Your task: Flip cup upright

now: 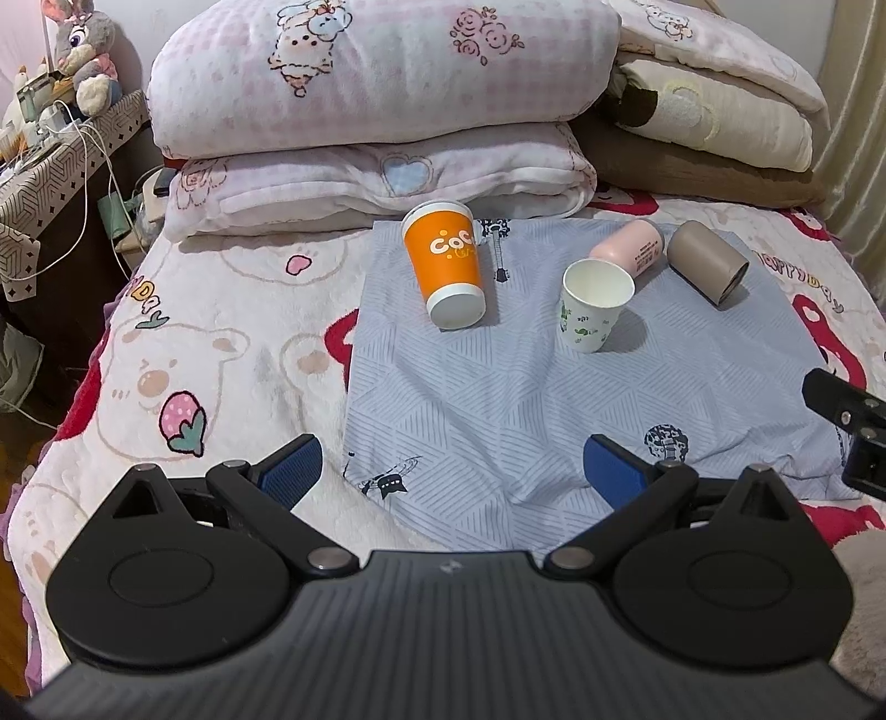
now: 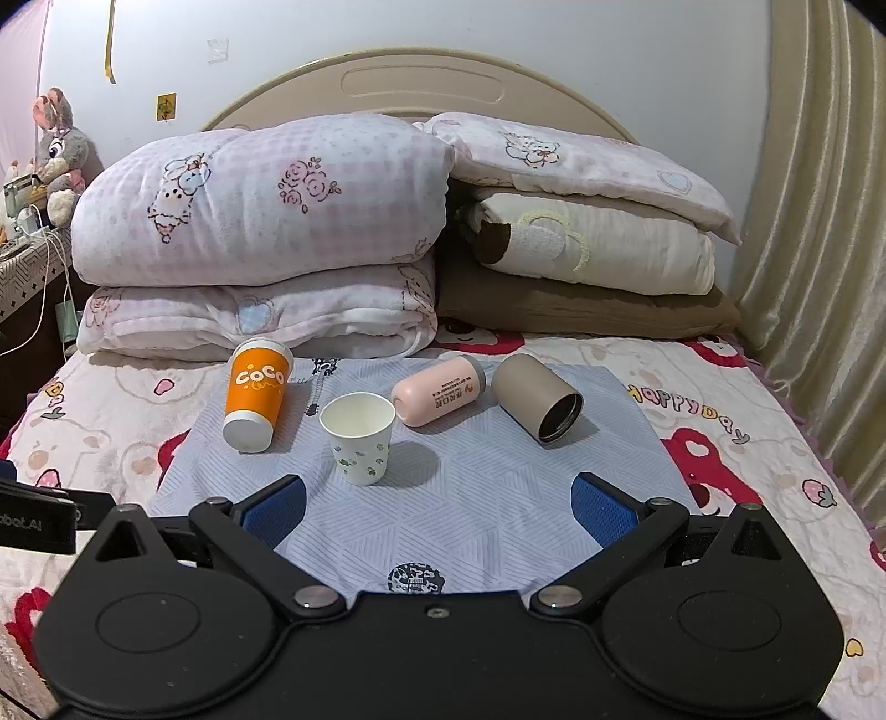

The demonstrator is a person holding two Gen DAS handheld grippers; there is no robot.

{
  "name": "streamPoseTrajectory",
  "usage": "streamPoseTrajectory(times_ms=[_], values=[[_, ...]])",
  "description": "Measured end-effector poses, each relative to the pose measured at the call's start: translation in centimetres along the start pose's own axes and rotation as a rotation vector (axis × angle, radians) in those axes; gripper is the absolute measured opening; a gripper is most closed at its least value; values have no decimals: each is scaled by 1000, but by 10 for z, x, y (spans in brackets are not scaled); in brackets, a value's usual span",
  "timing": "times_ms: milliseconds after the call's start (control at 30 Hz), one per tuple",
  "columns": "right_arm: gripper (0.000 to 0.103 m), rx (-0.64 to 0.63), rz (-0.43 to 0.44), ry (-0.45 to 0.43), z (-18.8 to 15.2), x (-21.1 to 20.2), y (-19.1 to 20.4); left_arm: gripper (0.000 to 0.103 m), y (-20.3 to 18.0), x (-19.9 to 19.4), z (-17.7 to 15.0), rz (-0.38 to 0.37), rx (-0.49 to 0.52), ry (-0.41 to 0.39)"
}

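An orange "CoCo" paper cup (image 1: 446, 260) (image 2: 256, 394) lies on its side on the blue-grey cloth (image 1: 498, 399) (image 2: 476, 498), base toward me. A white paper cup with green leaves (image 1: 593, 302) (image 2: 360, 435) stands upright, mouth up. A pink cup (image 1: 628, 246) (image 2: 437, 390) and a taupe cup (image 1: 707, 268) (image 2: 536, 401) lie on their sides behind it. My left gripper (image 1: 451, 471) is open and empty, near the cloth's front edge. My right gripper (image 2: 437, 509) is open and empty, just short of the white cup. A part of the right gripper (image 1: 847, 421) shows in the left wrist view.
The cloth lies on a bed with a cartoon-print blanket (image 1: 194, 360). Folded quilts and pillows (image 2: 260, 221) are stacked behind the cups against the headboard. A bedside table with cables and a plush rabbit (image 1: 83, 50) stands at the left. A curtain (image 2: 819, 221) hangs at the right.
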State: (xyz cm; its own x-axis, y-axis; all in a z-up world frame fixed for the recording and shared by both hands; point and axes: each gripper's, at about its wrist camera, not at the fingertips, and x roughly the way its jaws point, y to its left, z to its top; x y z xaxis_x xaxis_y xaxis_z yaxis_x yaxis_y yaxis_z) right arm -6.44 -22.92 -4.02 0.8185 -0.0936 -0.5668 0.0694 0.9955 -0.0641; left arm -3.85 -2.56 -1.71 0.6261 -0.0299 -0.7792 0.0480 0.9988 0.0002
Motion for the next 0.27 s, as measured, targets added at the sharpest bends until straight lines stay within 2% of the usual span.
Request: streamPoseTrajectory(times_ms=[267], values=[[103, 5, -10, 6, -1, 1, -3, 102, -1, 0, 0, 5, 3, 0]])
